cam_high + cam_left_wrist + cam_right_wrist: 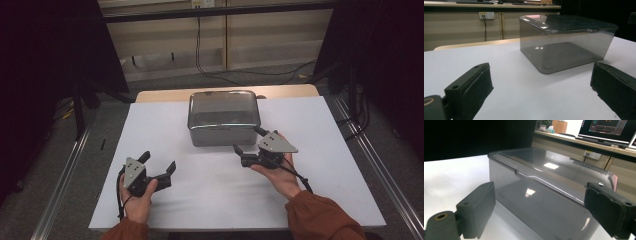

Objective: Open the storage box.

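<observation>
Our right gripper (248,141) is spread wide and holds nothing; it hovers just off the near right corner of the clear lidded box (223,118), one jaw close by that corner, the other out over bare table in front of the near wall. In the right gripper view the jaws frame the box's wall and the overhanging lip of the lid (544,178), with a small raised tab along that lip lying between them. Our left gripper (159,163) is equally wide and empty, resting low near the table's near left corner, well apart from the box and aimed toward it.

The box sits on the white sheet (150,125) toward the table's far edge, about midway between its left and right edges. It stands upright and appears empty, with the lid seated flat. Its long axis runs left to right, parallel to the far edge, one long wall facing us.

We judge the step in hand to be the right gripper's approach to the lid. To do it well, we should bring the jaws level with the lip, centre the tab between them, and close only when one jaw is above the lip and one below. The smooth plastic will likely slip, and the light box may slide, so the left gripper would do well to come in and steady the left wall before we lift.
</observation>
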